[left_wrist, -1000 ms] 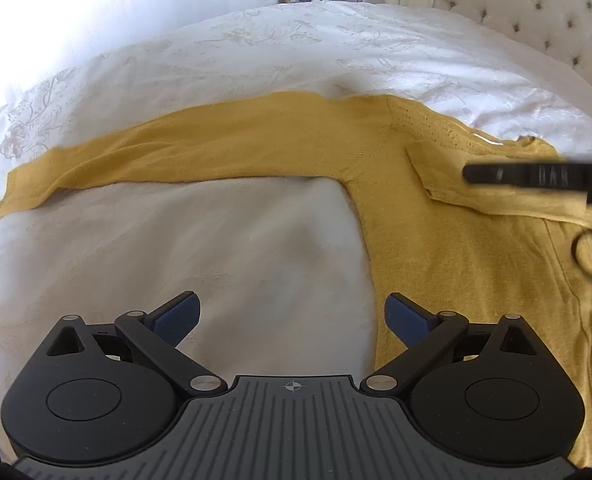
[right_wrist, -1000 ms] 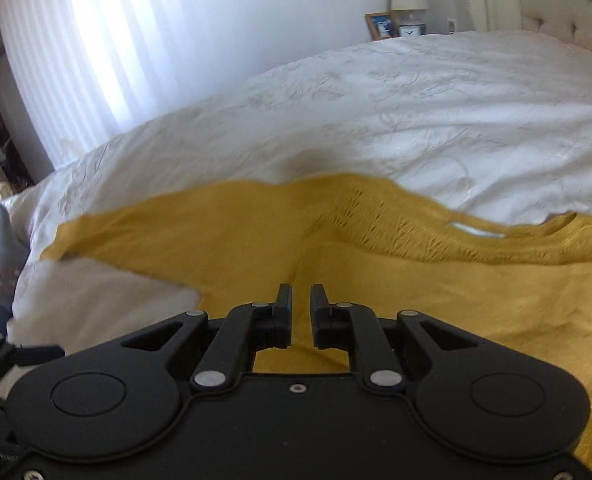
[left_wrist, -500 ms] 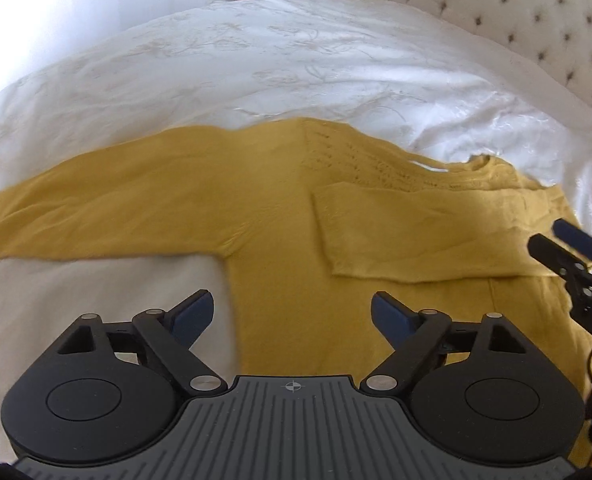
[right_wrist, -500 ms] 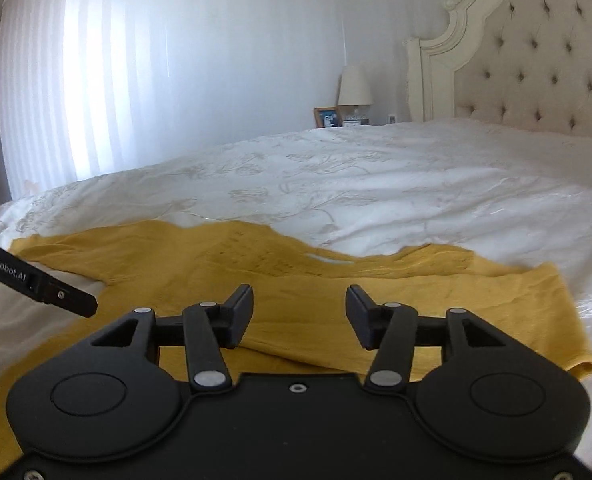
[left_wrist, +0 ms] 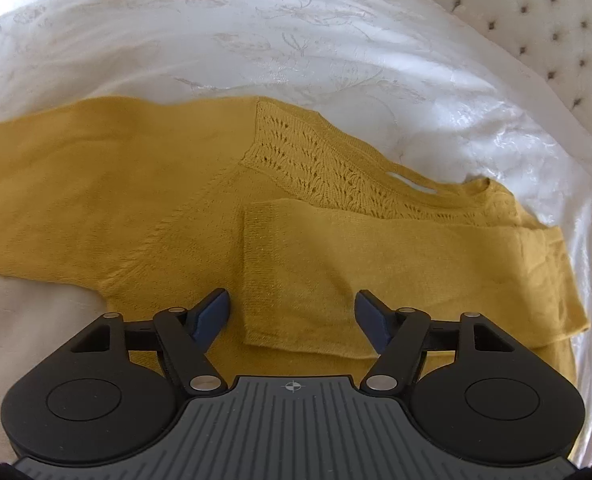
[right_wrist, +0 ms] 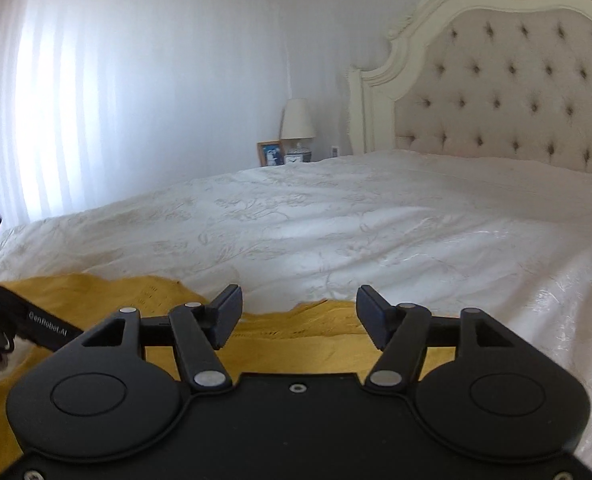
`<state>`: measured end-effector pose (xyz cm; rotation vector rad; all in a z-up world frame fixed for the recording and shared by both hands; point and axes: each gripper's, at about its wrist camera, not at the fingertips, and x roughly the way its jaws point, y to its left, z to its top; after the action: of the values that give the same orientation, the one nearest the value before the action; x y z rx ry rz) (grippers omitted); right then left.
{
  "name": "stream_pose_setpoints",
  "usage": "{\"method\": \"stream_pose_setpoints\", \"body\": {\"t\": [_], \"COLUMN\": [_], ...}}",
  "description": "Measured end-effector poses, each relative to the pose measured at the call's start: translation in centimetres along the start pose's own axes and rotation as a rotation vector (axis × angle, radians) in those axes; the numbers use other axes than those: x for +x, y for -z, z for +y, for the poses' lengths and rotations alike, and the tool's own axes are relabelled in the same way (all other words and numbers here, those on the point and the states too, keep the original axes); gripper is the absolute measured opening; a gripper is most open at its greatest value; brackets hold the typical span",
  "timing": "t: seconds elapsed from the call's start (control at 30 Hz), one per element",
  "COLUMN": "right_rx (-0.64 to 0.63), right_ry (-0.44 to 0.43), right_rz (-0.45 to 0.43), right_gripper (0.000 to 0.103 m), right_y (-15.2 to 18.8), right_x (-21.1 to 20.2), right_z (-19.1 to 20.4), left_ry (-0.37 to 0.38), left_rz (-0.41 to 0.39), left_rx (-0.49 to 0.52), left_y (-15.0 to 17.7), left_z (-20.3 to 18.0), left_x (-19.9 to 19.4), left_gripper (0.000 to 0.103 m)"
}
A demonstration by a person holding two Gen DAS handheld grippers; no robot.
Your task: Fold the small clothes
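Both the left gripper (left_wrist: 292,312) and right gripper (right_wrist: 299,318) have jaws spread wide, gripping nothing, over the mustard sweater (left_wrist: 136,200) with 1 sleeve (left_wrist: 376,264) folded across, on the white bedspread (left_wrist: 296,40).

One sweater (left_wrist: 144,184), two grippers (left_wrist: 292,312).

Mustard yellow knit on white embroidered bedding

The sweater (left_wrist: 144,200) is plain mustard yellow, with an openwork lace-knit band (left_wrist: 304,160) at centre frame. The bedspread (left_wrist: 296,40) is white with a pale tone-on-tone leaf and flower embroidery. The left gripper (left_wrist: 292,312) is black and ribbed grey with blue finger pads (left_wrist: 212,314); the right gripper (right_wrist: 298,312) is all black. The headboard (right_wrist: 516,100), upper right, is cream with a button-tufted diamond pattern. Sheer white curtains (right_wrist: 96,100) show vertical stripes of light.
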<state>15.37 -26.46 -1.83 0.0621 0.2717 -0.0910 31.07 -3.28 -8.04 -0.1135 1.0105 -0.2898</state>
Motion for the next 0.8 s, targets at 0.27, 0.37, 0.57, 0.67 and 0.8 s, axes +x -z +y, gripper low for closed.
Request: {"method": "stream_pose_setpoints", "body": {"t": [0.27,0.37,0.57,0.67,0.8], "right_rx": [0.260,0.276,0.371,0.378,0.341], "right_ry": [0.220,0.309,0.369,0.343,0.283], "right_rz": [-0.003,0.023,0.147,0.243,0.344], "right_gripper": [0.067,0.067,0.067,0.067,0.067], "right_y": [-1.1,-1.3,0.0,0.9,2.1], "right_x": [-1.5,-2.0,-1.1,0.2,1.6], "right_z": [-7.9,-9.4,-11.8,-11.7,-10.5], "left_ry": [-0.071,-0.107,-0.161,-0.166,-0.205], "left_rz": [-0.089,-0.184,-0.267,-0.190,-0.112], "left_rx": [-0.028,0.013,0.028,-0.009,0.003], "left_y": [-1.0,-1.7,-3.9,-3.8,-2.5], "left_z": [-0.7,-1.4,0.2,1.7,2.6], "left_x": [-1.7,-4.0,-6.0,-3.9,-1.0], "left_gripper": [0.008,0.008,0.008,0.008,0.012]}}
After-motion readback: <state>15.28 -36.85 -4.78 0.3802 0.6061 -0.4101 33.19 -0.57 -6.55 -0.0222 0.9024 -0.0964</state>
